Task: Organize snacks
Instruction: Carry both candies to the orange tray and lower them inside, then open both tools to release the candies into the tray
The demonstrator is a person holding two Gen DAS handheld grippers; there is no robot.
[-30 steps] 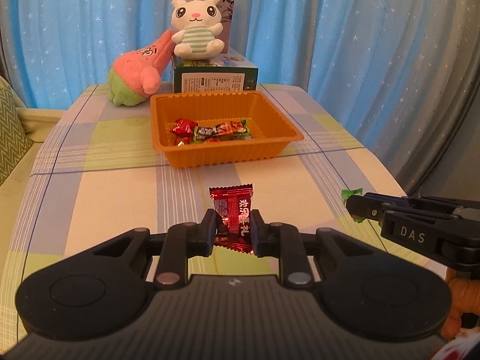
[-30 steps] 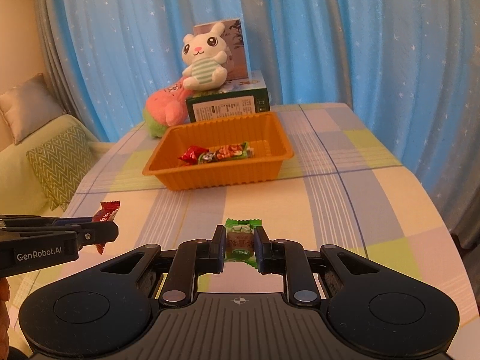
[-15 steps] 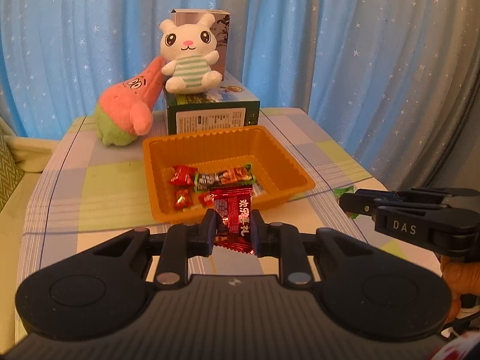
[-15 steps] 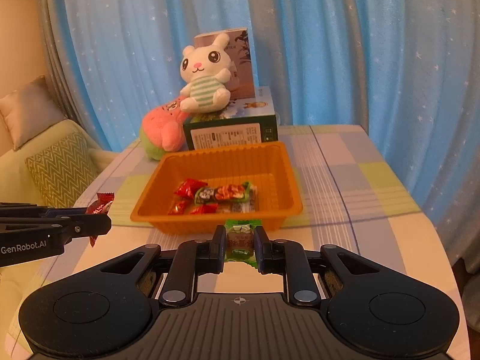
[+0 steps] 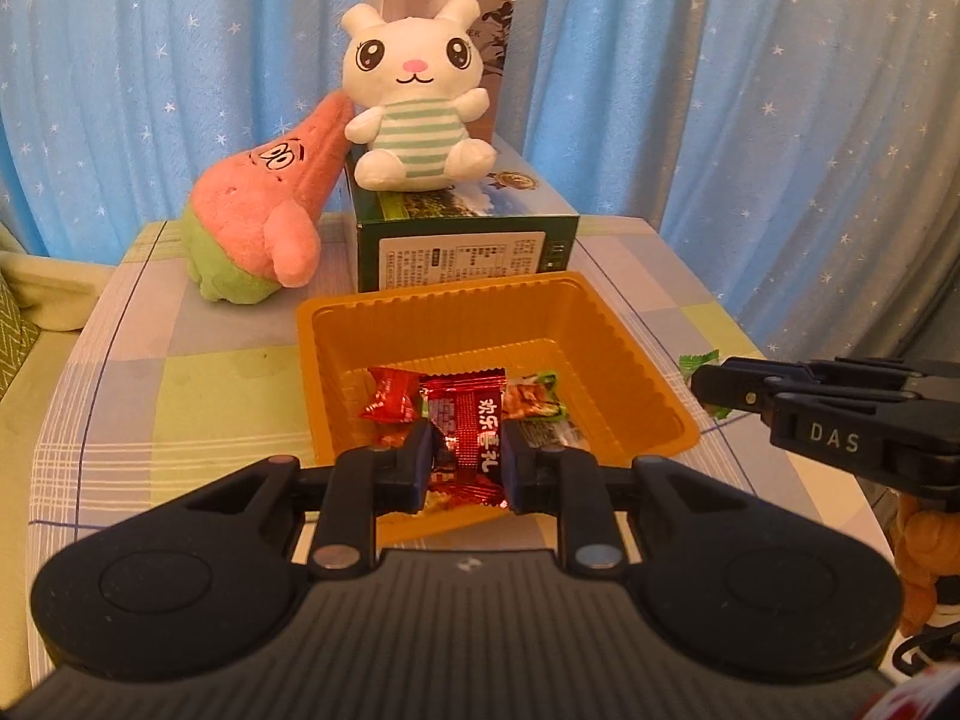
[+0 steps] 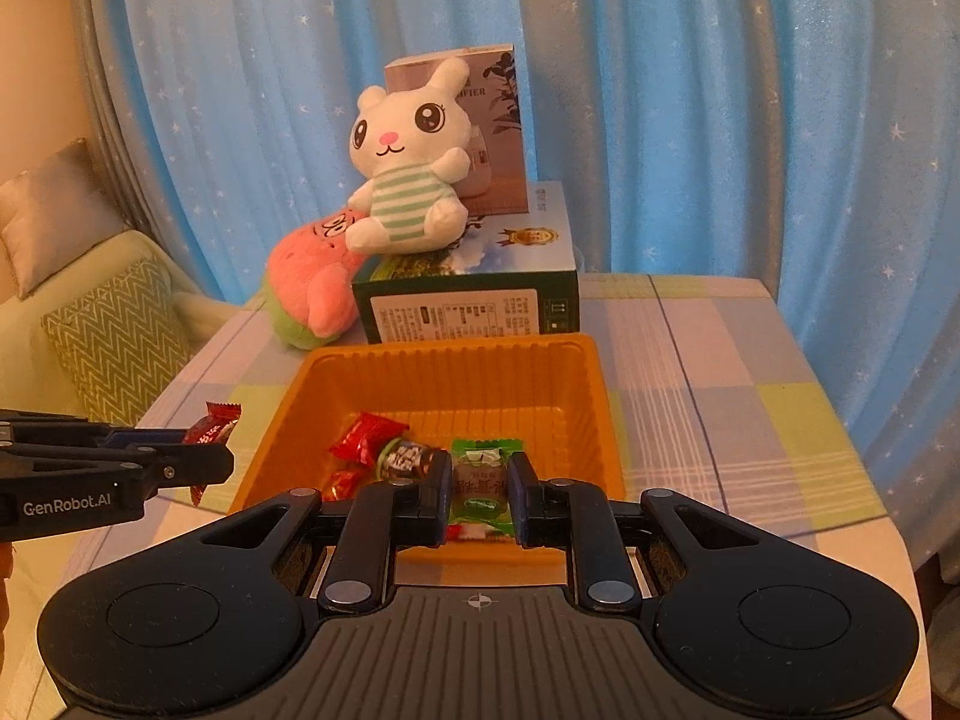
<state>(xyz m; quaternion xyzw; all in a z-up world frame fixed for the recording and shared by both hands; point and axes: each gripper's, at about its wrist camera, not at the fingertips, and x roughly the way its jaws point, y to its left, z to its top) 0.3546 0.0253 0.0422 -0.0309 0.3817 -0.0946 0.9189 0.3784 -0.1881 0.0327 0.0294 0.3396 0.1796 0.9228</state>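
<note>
My left gripper [image 5: 467,465] is shut on a red foil candy [image 5: 471,438] and holds it over the near edge of the orange tray [image 5: 630,360]. My right gripper [image 6: 480,489] is shut on a green-wrapped candy [image 6: 480,483], also over the tray's [image 6: 594,396] near edge. Several wrapped candies [image 6: 366,438] lie inside the tray. In the left wrist view the right gripper [image 5: 714,387] comes in from the right with its green candy [image 5: 696,360]. In the right wrist view the left gripper [image 6: 210,459] comes in from the left with its red candy [image 6: 216,423].
Behind the tray stands a green box [image 5: 465,240] with a white bunny plush [image 5: 414,102] on it and a taller box [image 5: 492,30] behind. A pink star plush [image 5: 264,222] leans at its left. Blue curtains hang behind the plaid-covered table [image 5: 180,378]. A sofa with cushion [image 6: 114,330] stands at left.
Both grippers have moved forward with their candies, from the open tablecloth in front of the tray to over the tray's near edge. Both stay shut on their candies.
</note>
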